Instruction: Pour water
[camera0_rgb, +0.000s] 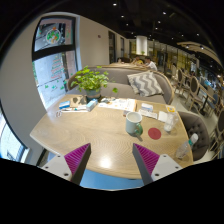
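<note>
A pale green mug (134, 123) stands on the round wooden table (95, 130), beyond my right finger. Next to it lies a dark red coaster (154, 133). A clear bottle (186, 147) with a blue cap shows at the table's right edge. My gripper (111, 161) hovers over the table's near edge. Its magenta pads (77, 156) stand wide apart with nothing between them, only bare wood.
A leafy potted plant (90, 81) stands at the table's far side, with papers and small items (122, 104) around it. A grey sofa with a striped cushion (147, 83) lies behind. A blue chair seat (108, 181) shows below the table edge.
</note>
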